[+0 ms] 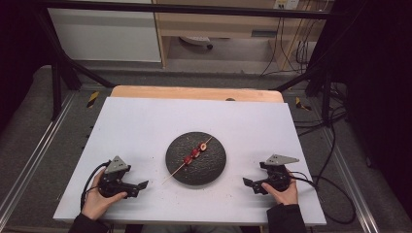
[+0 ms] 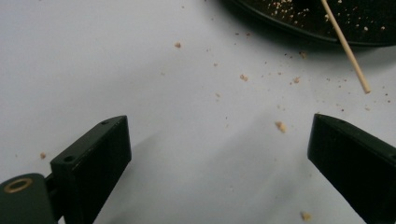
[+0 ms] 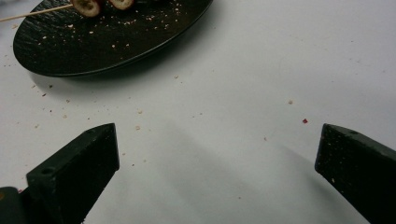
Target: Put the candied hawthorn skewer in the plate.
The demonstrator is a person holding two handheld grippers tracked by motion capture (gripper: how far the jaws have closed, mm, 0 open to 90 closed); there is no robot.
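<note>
Centrally on the white table [image 1: 145, 121] sits a dark plate [image 1: 214, 170] bearing a fruit skewer [image 1: 192, 154]. Left gripper [image 1: 142, 185] at eight o'clock and right gripper [image 1: 247, 182] at four o'clock both spread, holding nothing.

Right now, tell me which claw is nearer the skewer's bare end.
Left. The left claw sits just left of the skewer end that overhangs the plate; the right claw is across the plate, farther off.

The high view looks down on the dark plate [image 1: 196, 158]; both gripper views skim close toward its rim.
</note>
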